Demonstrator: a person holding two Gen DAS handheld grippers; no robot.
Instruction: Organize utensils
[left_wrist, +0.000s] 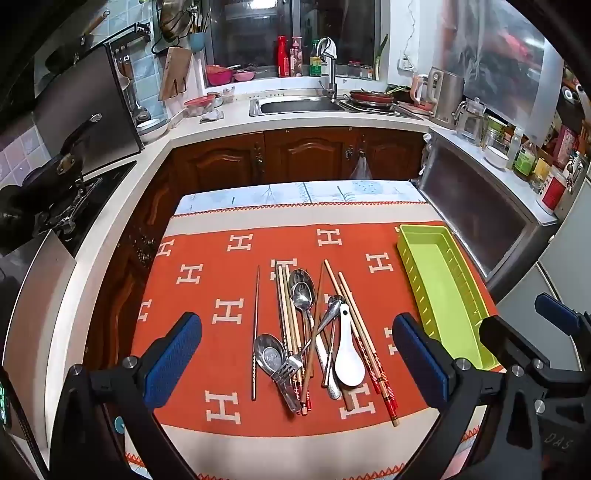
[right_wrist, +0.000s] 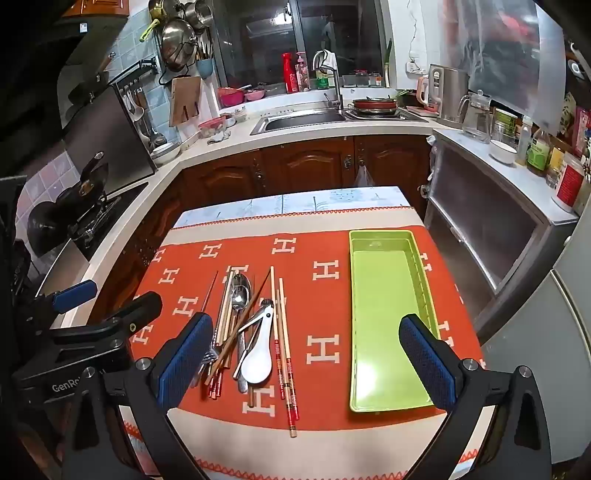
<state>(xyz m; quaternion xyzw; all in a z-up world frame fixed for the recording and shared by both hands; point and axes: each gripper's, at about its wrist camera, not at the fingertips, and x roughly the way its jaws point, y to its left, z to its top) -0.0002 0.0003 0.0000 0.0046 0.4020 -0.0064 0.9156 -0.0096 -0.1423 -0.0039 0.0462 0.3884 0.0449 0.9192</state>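
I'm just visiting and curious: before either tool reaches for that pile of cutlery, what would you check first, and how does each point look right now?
1. Left tool open, holding nothing: ok.
2. Right tool open, holding nothing: ok.
3. Green tray empty, ready for utensils: ok.
4. Utensils separated for an easy single pick: not ok; white spoon, fork and chopsticks overlap.
5. Tray steady on the cloth: cannot tell.

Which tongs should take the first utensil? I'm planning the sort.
Left, probably. The left tongs are open and frame the utensil pile; the right tongs frame mostly cloth and the green tray.
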